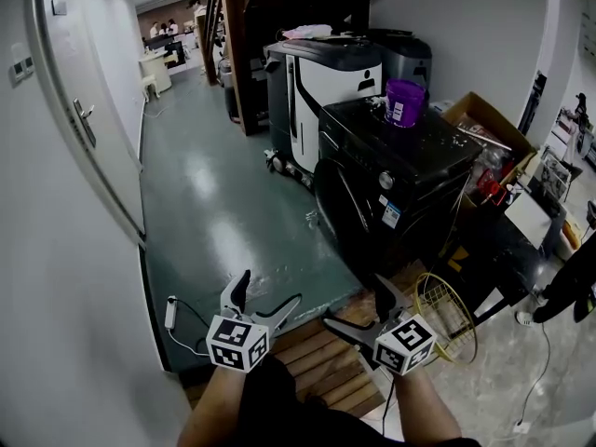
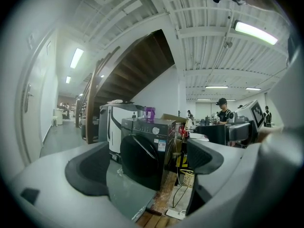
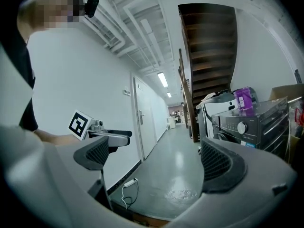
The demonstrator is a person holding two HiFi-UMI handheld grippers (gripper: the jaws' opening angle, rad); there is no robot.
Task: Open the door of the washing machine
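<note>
The black front-loading washing machine stands ahead and to the right, its round dark door shut and facing the green floor. A purple bucket sits on its top. Both grippers are held low, well short of the machine. My left gripper is open and empty. My right gripper is open and empty too. In the left gripper view the machine and its door appear between the wide-apart pads of the left gripper. The right gripper points at the floor, with the machine at the right edge.
A white door in the left wall is closed. A white and black appliance stands behind the washer. A cardboard box and a wire basket are to the right, a wooden pallet underfoot, a power strip by the wall. A person stands far off.
</note>
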